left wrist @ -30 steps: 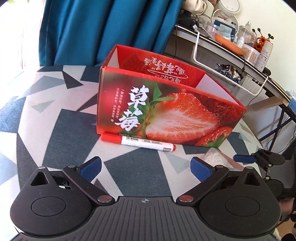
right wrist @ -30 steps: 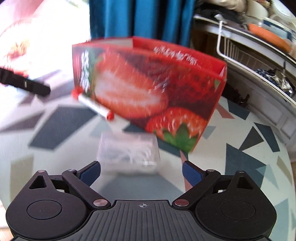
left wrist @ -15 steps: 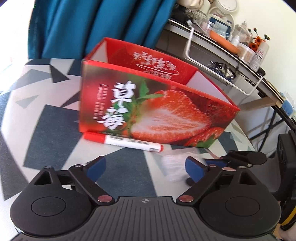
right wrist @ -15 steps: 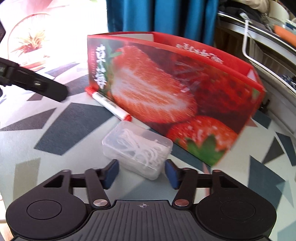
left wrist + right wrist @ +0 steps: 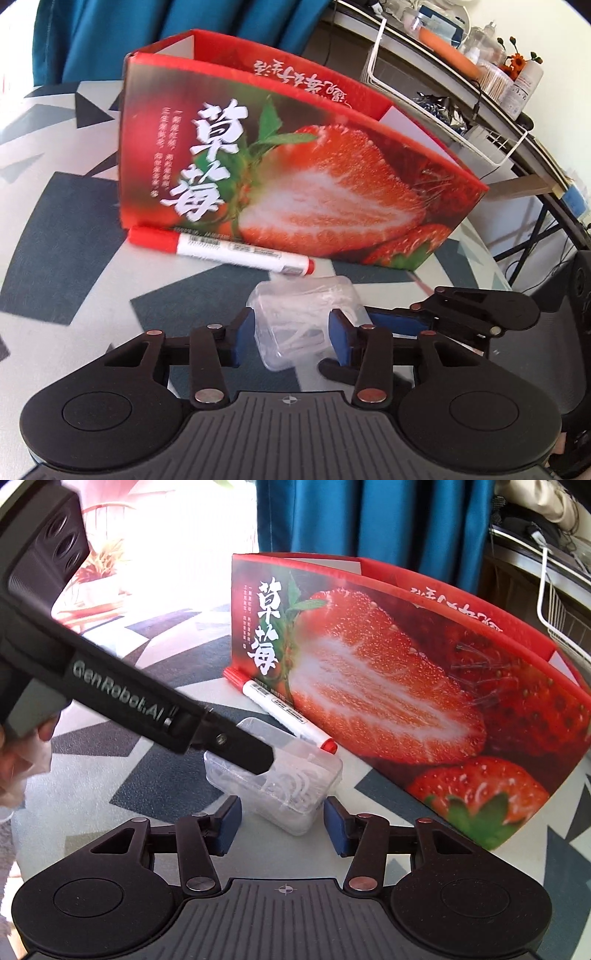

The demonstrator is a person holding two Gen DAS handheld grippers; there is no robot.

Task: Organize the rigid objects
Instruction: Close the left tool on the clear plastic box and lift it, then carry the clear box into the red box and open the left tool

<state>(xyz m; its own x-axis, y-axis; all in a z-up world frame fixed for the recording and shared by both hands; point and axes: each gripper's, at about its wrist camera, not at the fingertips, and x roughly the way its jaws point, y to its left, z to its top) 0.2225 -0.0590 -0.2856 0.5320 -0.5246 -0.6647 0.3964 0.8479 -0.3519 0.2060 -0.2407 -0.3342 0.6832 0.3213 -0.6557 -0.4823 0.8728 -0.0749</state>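
Note:
A small clear plastic box (image 5: 295, 314) of white pieces lies on the patterned table (image 5: 74, 240), just in front of a red-capped white marker (image 5: 229, 253). The marker rests against the open strawberry-print carton (image 5: 314, 192). My left gripper (image 5: 291, 338) is closing, and both blue pads touch the box's sides. In the right wrist view the same clear box (image 5: 288, 786) has its near corner between the pads of my right gripper (image 5: 282, 825). That gripper is also closing, with small gaps still on both sides. A left finger (image 5: 240, 749) crosses over the box there.
A blue curtain (image 5: 166, 29) hangs behind the carton (image 5: 388, 686). A shelf with a white wire rack (image 5: 443, 110), bottles and clutter runs along the right. A hand (image 5: 14, 760) holds the left gripper's handle at the left edge. The marker (image 5: 284, 712) lies along the carton's front.
Both grippers came in on the clear box from wide-open jaws and narrowed around it. The left one swung right and dipped until the box sat between its pads.

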